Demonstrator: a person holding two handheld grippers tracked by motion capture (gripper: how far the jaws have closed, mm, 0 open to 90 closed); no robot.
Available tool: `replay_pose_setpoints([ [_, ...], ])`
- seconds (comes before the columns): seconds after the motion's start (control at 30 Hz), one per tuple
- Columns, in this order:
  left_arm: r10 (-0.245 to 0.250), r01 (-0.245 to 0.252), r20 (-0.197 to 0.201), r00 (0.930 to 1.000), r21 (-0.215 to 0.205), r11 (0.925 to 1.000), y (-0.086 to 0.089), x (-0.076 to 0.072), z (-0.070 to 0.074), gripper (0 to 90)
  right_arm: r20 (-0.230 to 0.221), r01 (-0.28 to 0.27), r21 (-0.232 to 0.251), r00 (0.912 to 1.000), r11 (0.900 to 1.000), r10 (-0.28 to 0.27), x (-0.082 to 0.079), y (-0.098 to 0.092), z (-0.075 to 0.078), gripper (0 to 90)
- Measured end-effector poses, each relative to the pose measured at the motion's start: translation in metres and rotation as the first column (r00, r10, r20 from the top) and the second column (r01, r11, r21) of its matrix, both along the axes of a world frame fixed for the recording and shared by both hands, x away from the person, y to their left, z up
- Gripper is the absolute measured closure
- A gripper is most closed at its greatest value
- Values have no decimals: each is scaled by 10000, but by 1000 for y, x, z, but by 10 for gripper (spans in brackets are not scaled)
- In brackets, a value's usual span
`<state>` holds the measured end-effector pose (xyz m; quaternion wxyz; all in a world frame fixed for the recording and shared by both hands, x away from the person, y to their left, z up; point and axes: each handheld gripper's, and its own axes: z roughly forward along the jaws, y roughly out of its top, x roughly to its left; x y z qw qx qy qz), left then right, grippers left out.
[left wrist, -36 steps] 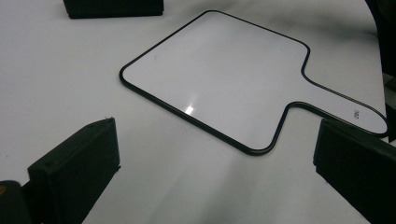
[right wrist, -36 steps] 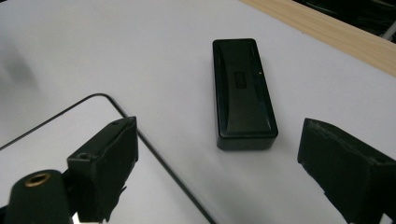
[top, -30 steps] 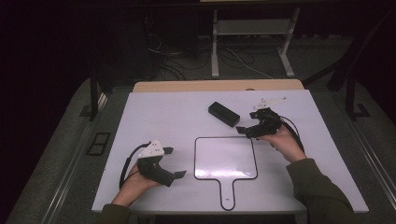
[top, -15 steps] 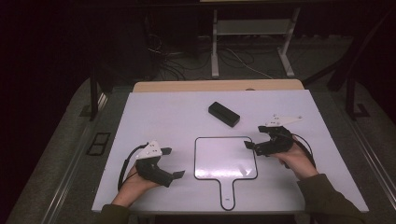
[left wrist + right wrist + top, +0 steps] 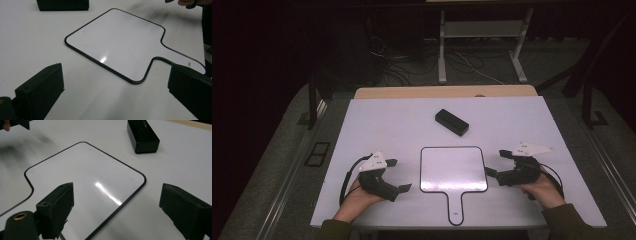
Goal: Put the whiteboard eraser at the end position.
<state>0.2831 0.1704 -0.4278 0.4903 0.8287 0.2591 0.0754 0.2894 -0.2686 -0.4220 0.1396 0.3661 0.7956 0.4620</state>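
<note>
A small white paddle-shaped board with a black rim lies flat near the table's front edge, handle toward the person. Behind it a black rectangular block rests on the table. My left gripper sits low just left of the board, open, jaws pointing at it with nothing between them. My right gripper is just right of the board, open and empty as well. The left gripper view has the board ahead and the block beyond. In the right gripper view the board's corner lies ahead, and the block farther off.
The white tabletop has a wooden strip along its far edge. Beyond stand a metal frame and loose cables on the dark floor. A cable trails from each gripper.
The right gripper has come back from beside the black block toward the person and lower, ending at the board's right edge. The left gripper has stayed put.
</note>
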Motion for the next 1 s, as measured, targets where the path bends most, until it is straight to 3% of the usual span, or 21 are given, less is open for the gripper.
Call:
replay_pose_setpoints([
  [0.5, -10, 9, -62, 10000, -44, 10000, 0, -2, -1, 0, 231, 187, -237, 9996, 9995, -182, -26, -25, -17, 112],
  [1.0, -16, 16, -89, 10000, 23, 10000, 0, -1, -2, 0, 249, 247, -348, 9994, 9991, -238, -29, -32, -22, 112],
])
